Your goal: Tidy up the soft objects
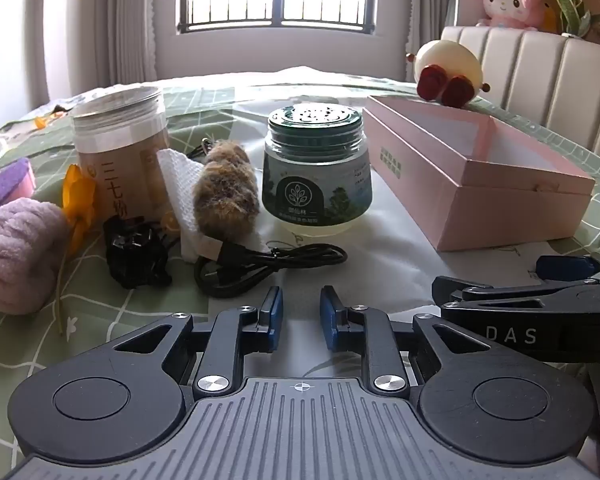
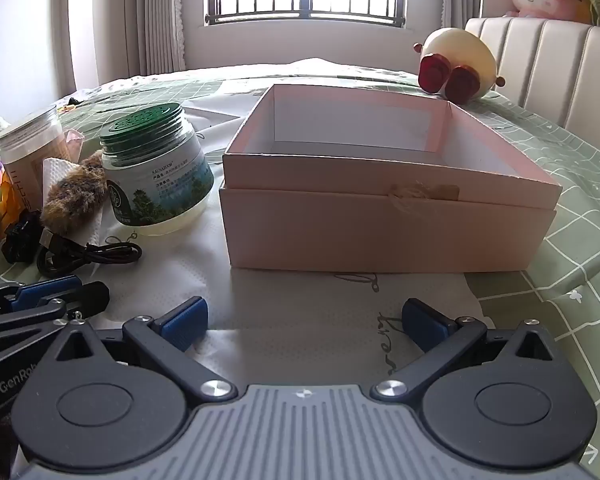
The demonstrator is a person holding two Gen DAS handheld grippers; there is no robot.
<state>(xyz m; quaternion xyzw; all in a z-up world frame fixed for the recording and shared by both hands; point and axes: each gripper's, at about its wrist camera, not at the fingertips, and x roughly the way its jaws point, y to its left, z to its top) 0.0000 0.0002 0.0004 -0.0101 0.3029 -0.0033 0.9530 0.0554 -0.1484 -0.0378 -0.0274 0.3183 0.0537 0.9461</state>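
Note:
A brown furry toy (image 1: 225,192) (image 2: 76,196) lies on the bedspread between a clear canister (image 1: 120,152) and a green-lidded jar (image 1: 316,176). A lilac knitted ball (image 1: 18,252) rests at the left. An open pink box (image 2: 380,232) (image 1: 412,184) stands at the right, nothing visible inside it. Behind the box sits a cream plush with red feet (image 1: 448,68) (image 2: 456,60). My left gripper (image 1: 300,300) hovers short of the black cable, its pads a narrow gap apart with nothing between. My right gripper (image 2: 305,312) stands wide open in front of the box, holding nothing.
A black cable (image 1: 268,264), a black clip (image 1: 134,252), a white tissue (image 1: 180,188) and a yellow flower (image 1: 78,204) crowd around the furry toy. A pink plush (image 1: 508,0) sits on top of the padded headboard (image 2: 548,64). A window is at the back.

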